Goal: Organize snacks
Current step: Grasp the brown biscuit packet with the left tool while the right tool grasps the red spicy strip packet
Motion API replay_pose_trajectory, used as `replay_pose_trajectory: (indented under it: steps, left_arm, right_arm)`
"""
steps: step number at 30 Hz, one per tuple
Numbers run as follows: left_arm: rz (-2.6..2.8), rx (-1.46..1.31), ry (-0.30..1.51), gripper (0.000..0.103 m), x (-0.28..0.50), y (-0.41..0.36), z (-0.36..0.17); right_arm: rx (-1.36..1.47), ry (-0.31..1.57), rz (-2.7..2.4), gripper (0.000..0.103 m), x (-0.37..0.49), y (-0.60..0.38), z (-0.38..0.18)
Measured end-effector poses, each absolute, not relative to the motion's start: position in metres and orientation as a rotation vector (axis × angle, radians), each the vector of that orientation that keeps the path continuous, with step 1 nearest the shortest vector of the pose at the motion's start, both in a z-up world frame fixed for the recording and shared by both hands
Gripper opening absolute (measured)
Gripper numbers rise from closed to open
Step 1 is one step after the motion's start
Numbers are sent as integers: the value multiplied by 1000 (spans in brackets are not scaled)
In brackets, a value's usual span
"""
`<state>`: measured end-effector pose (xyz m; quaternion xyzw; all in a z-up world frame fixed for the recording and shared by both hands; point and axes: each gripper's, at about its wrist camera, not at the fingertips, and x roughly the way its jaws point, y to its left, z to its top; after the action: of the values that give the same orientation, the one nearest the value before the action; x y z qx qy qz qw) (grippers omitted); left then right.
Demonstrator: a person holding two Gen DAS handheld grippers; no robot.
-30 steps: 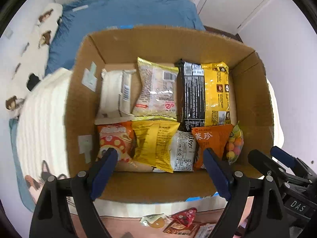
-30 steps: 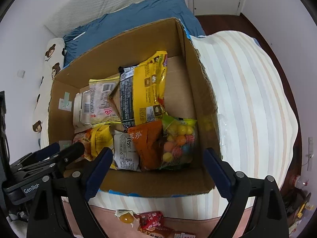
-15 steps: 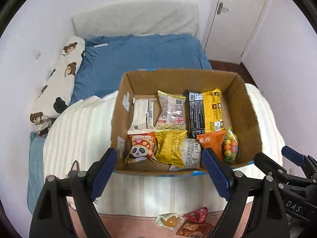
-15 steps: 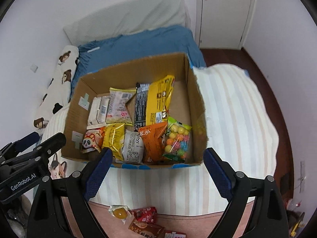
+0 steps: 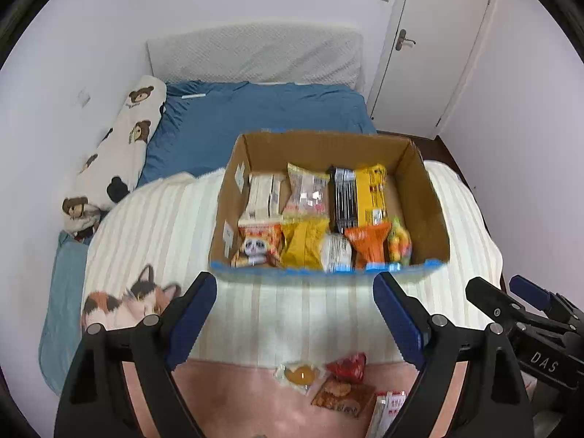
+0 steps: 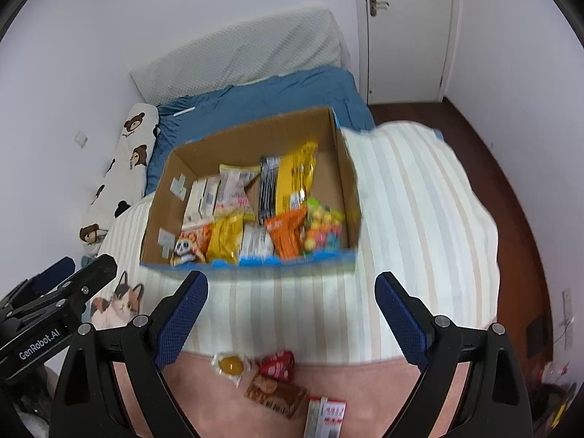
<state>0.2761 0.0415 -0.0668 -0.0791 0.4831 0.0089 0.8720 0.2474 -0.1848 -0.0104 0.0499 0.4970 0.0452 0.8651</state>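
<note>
A cardboard box (image 5: 419,197) (image 6: 346,186) sits on a striped blanket and holds several snack packets in two rows. Loose snacks lie on the pink cover near me: a clear pack with a yellow pastry (image 5: 300,375) (image 6: 230,364), a red packet (image 5: 348,365) (image 6: 277,364), a brown cookie pack (image 5: 341,396) (image 6: 275,394) and a white and red packet (image 6: 326,416). My left gripper (image 5: 295,321) is open and empty, above the loose snacks. My right gripper (image 6: 291,319) is open and empty beside it.
The striped blanket (image 5: 153,226) (image 6: 419,219) has a cat print (image 5: 124,303) at the left. A bear-print pillow (image 5: 116,157), blue sheet (image 5: 262,109), white headboard and door (image 5: 430,47) lie beyond. Dark wood floor (image 6: 511,168) is at the right.
Both grippers have pulled back and up from the box, which now looks smaller and farther. More of the bed, wall, door and loose snacks has come into view. Both stayed open.
</note>
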Motion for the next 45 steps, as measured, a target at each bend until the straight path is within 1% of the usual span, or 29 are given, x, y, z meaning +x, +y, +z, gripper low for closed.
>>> replay_pose_trajectory:
  steps: [3,7,12,15,19,22,24,26,28,29,36,38,40,43,45]
  left_arm:
    - [31,-146,1045,88,255,37,-88]
    - [23,-140,1160,88,230,30,-134]
    - [30,-183,1318,88,205,23,-199]
    - [44,-206,1373,88,194,18,-227]
    - [51,-253,1455,88,188,11,-260]
    - [48,-349,1510,88,186,6,-279]
    - [54,-410,1528,88,185,4,-286]
    - [60,-511,1556,88,185,0,-295]
    - [66,-607,1577,88,184,-5,-304]
    - [73,-649,1582,88,185,-7,-308]
    - [125,-868,1609,88,200,-30,-336]
    - [158,-893,1617,88,205,-34,-344]
    - [195,-854,1614,88,211,-39,-347]
    - [218,-739,1591,81,213,-47,-341]
    - [180,-646,1592,72,210,-56,-337]
  right_arm:
    - [123,1090,97,95,229,-192,-32]
    - [160,1189,82,95,202,-206,-77]
    - [221,1353,50,95,165,-223,-152]
    - [269,1442,28,95,146,-230,-199]
    - [297,1514,-13,95,128,-232,-249]
    - [271,1524,-35,93,118,-225,-273]
    - [195,1498,-50,83,114,-218,-278]
    - [86,1472,-60,64,110,-212,-282]
    - [47,1444,-52,54,105,-215,-281]
    - [52,1440,-46,51,104,-218,-279]
    - [82,1412,-42,51,104,-250,-261]
    - [93,1408,-41,51,107,-258,-257]
    - [106,1406,-37,51,110,-264,-255]
    - [126,1407,-21,51,114,-270,-252]
    - [134,1411,4,51,115,-269,-251]
